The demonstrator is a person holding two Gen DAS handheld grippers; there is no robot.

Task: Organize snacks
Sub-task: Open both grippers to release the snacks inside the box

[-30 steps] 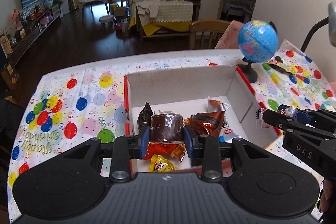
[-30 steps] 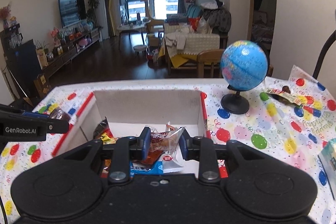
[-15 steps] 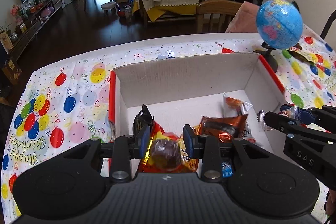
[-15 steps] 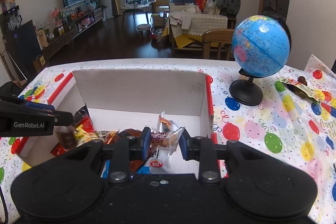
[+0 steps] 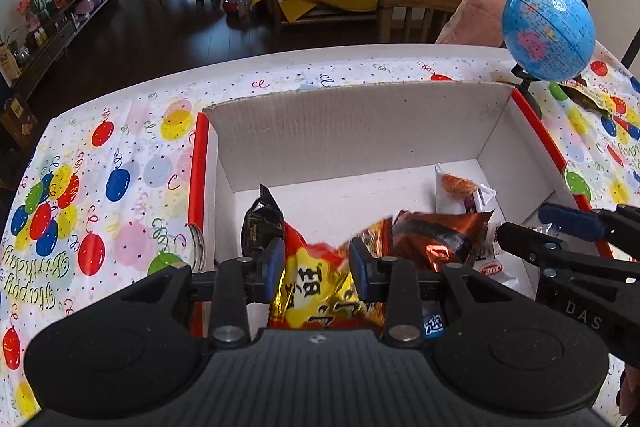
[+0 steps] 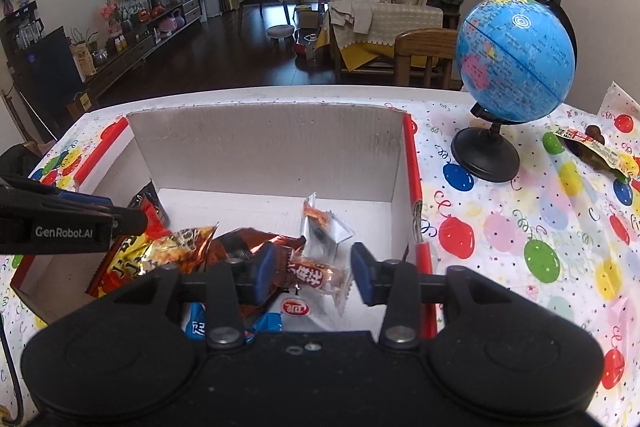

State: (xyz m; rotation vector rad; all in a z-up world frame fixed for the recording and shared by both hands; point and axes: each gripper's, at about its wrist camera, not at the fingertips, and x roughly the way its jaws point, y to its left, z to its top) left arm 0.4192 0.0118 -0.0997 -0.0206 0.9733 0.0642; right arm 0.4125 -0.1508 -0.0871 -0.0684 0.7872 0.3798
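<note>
A white cardboard box [image 5: 360,131] with red edges holds several snack packets; it also shows in the right wrist view [image 6: 272,151]. My left gripper [image 5: 316,267] is open and empty above a red-and-yellow packet [image 5: 320,291] at the box's near left. My right gripper [image 6: 312,273] is open above a small clear-wrapped snack [image 6: 316,277] that lies between its fingers over the pile. An orange foil packet [image 5: 436,231] and a clear packet [image 5: 460,187] lie further in. A dark packet [image 5: 260,223] stands at the left wall.
A blue globe [image 6: 516,59] on a black stand sits right of the box. A wrapped brown snack [image 6: 596,147] lies on the balloon tablecloth [image 6: 520,227] at the far right. A wooden chair [image 5: 420,7] stands behind the table.
My left gripper opened and the brown snack it held is gone from its fingers. My right gripper opened and its small wrapped snack now lies loose. Both moved forward over the box.
</note>
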